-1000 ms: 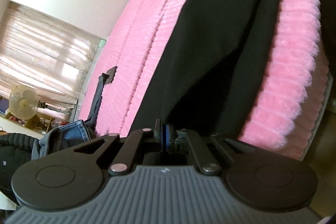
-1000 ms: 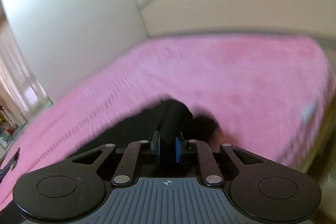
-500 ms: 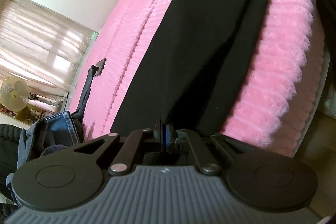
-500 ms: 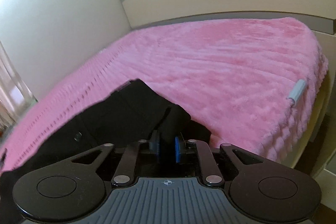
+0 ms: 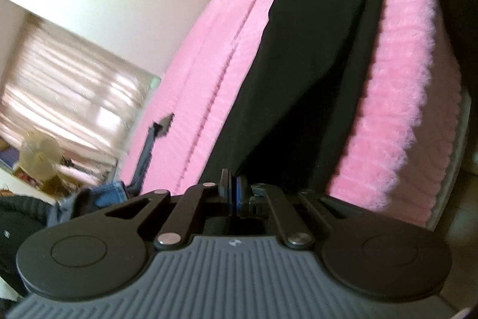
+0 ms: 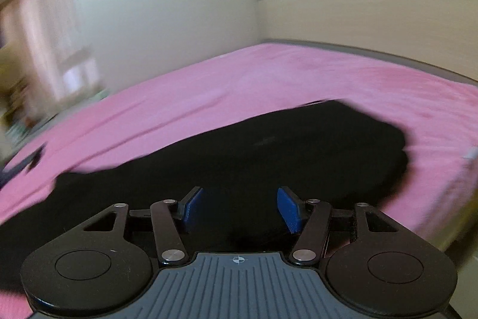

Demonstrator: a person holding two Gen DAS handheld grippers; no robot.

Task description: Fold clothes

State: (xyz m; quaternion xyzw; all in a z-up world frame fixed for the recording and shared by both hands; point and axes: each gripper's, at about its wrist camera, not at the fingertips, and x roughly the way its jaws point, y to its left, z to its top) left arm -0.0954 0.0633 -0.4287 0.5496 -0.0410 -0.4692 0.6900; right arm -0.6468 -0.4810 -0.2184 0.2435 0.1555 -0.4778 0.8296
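The black garment (image 6: 269, 157), probably a pair of trousers, lies stretched along a fluffy pink blanket (image 6: 269, 82) that covers a bed, close to the bed's near edge. In the right wrist view it fills the middle ground as a long dark shape, with a rounded, doubled-over end at the right.

The right gripper (image 6: 237, 207) has changed most. Half a second ago its blue pads were nearly together, pinching a raised bunch of the black cloth. Now its jaws are opening, the pads (image 6: 288, 210) stand well apart, and nothing is pressed between them; the cloth lies flat below and beyond them. The view is smeared with motion blur, and the garment now sits farther off and more to the right than before, so this hand has swung away sideways after letting go.

The left gripper (image 5: 232, 189) has changed little. Its jaws remain closed; black cloth meets them at the near end of the garment (image 5: 313, 65), though the pinch itself is too dark to confirm, so it likely holds that end. Blue denim (image 5: 109, 193) sits heaped at the bed's far left corner, as it did before.

Judging from this, one fold has just been laid down and released. The left end is still pinned, which should keep the cloth from sliding while the right hand finds a new hold.
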